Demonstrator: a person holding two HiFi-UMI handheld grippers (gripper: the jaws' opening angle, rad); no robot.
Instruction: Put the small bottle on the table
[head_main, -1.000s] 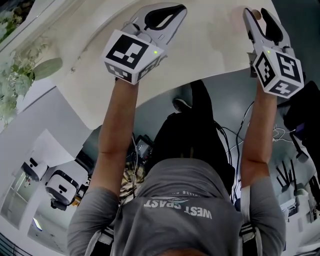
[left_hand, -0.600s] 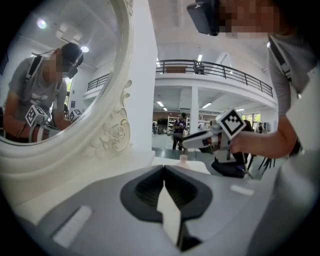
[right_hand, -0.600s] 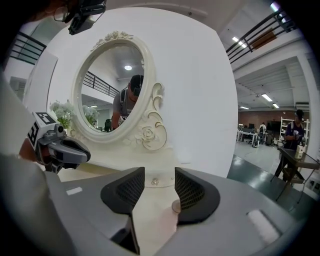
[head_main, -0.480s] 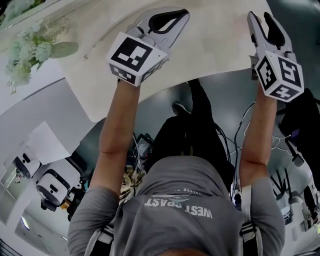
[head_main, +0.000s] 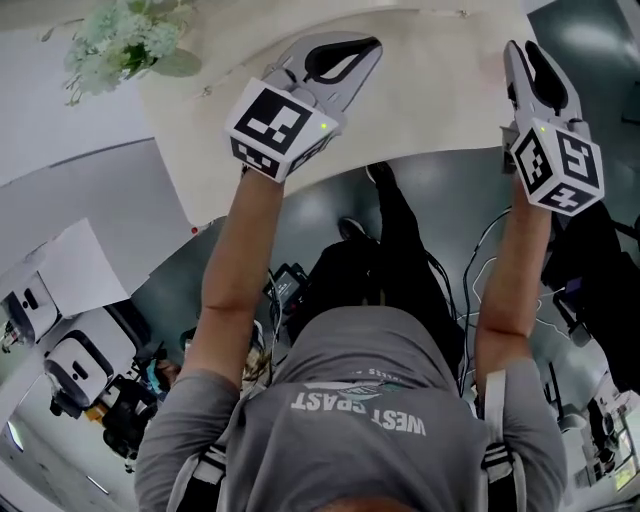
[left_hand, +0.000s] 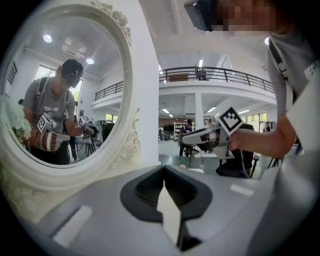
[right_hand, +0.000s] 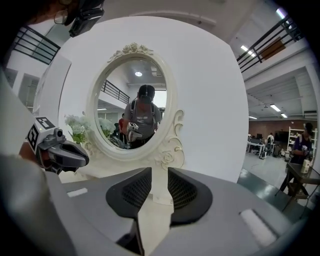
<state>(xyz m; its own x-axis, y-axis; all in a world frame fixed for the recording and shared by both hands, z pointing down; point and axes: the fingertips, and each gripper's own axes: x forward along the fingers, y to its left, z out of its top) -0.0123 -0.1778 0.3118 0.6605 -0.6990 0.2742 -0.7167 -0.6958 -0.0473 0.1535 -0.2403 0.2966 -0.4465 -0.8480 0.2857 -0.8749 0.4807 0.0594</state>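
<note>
right gripper (head_main: 527, 55) closing, empty, flowers (head_main: 125, 40) shifted rightward

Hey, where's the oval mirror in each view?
Head view: not in it.
Left gripper view: oval mirror fills the upper left.
Right gripper view: centre.
Landmark: white flowers, head view's top left, left of the mirror in the right gripper view.

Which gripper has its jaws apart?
The right gripper: a gap shows between its jaws, which have just been closing, with nothing between them. The left gripper has jaws that meet at the tips.
</note>
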